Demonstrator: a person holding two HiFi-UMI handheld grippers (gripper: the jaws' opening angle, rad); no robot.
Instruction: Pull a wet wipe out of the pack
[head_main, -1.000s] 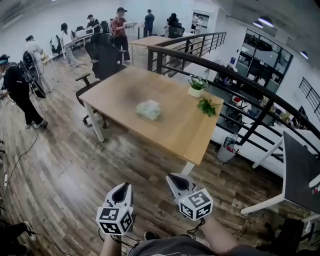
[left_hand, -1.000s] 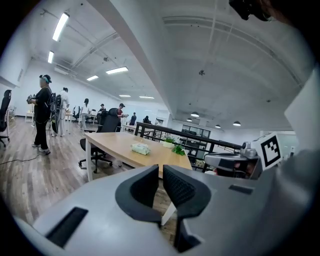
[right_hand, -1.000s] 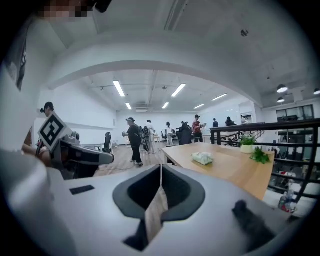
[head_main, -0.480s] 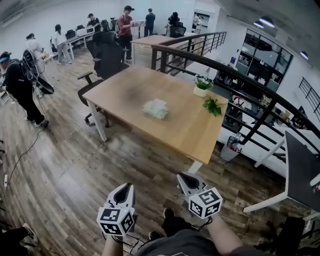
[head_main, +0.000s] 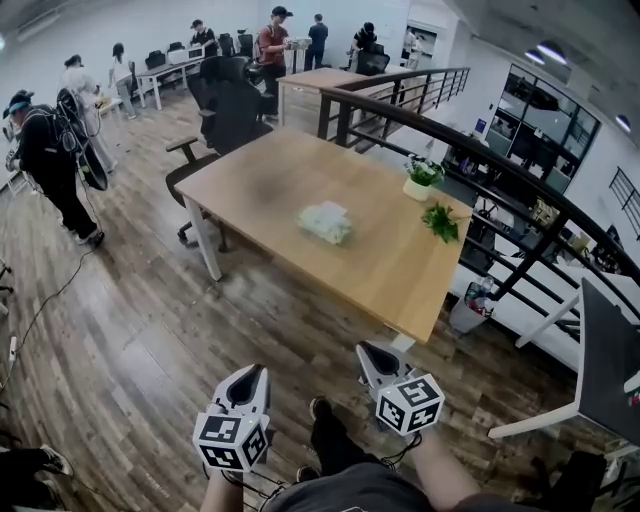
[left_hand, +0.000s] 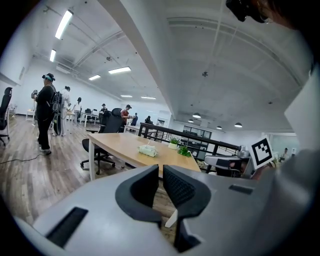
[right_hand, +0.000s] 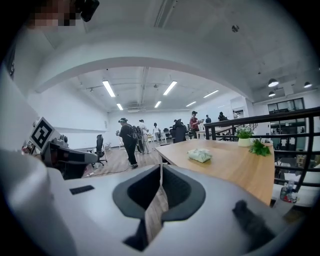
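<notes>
A pale green wet wipe pack (head_main: 326, 222) lies near the middle of a wooden table (head_main: 250, 180), far ahead of me. Both grippers hang low over the wood floor, well short of the table. In the head view the left gripper (head_main: 250, 373) sits at bottom left and the right gripper (head_main: 372, 351) at bottom right. The left gripper (left_hand: 160, 170) has its jaws almost together, with a thin slit and nothing in it. The right gripper (right_hand: 160, 168) is shut and empty. The pack (left_hand: 148, 150) (right_hand: 199, 155) shows small beyond the jaws in both gripper views.
Two small plants (head_main: 422, 175) (head_main: 440, 220) stand at the table's far right edge, by a dark railing (head_main: 500, 180). A black office chair (head_main: 215, 115) is at the table's far left corner. Several people stand at the left and back. A white table (head_main: 600, 380) is at right.
The table and pack have drifted right and a little nearer in the head view. A dark shoe has stepped forward between the grippers. Both grippers kept their place low in the view, jaws unchanged.
</notes>
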